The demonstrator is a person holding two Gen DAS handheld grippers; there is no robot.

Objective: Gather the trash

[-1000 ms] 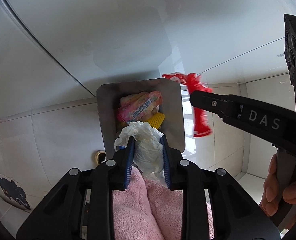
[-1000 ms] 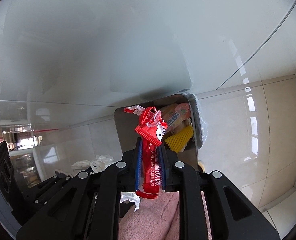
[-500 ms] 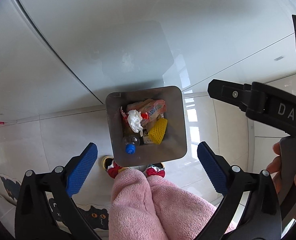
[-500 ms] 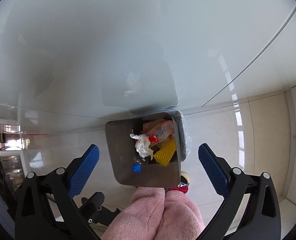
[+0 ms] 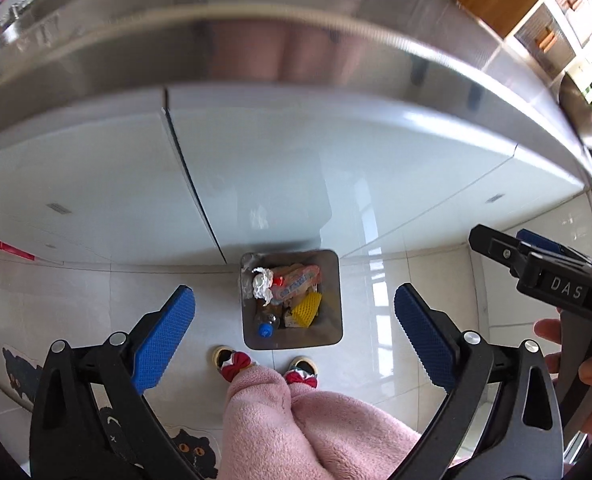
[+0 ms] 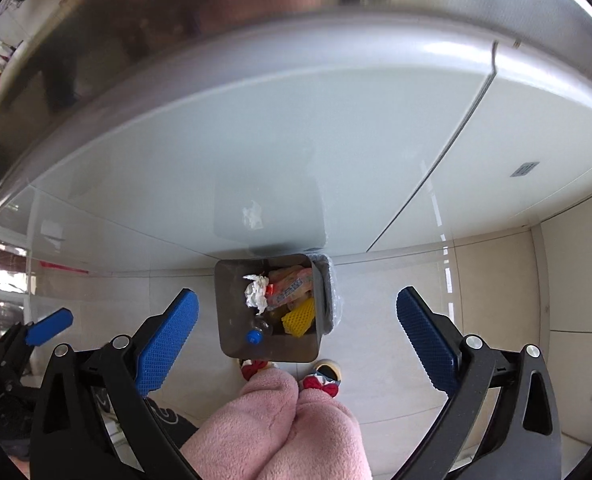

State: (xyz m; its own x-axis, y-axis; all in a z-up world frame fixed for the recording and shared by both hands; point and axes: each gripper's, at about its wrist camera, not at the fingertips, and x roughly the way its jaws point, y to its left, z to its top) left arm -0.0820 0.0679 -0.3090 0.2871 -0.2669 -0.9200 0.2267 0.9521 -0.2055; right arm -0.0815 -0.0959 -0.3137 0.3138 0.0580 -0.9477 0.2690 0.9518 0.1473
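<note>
A square grey trash bin stands on the floor below both grippers, against white cabinet fronts. Inside lie a crumpled white tissue, a red and pink wrapper, a yellow foam net and a bottle with a blue cap. My left gripper is open and empty, high above the bin. My right gripper is open and empty too, also above the bin; it also shows at the right of the left wrist view.
A steel counter edge runs above the white cabinet doors. The person's pink-clad legs and red-bowed slippers stand just in front of the bin. A cat-print mat lies on the tiled floor at left.
Both grippers opened and let go of the white tissue and the red wrapper, which now lie in the bin. Both grippers have risen, so the bin looks smaller and the counter edge shows.
</note>
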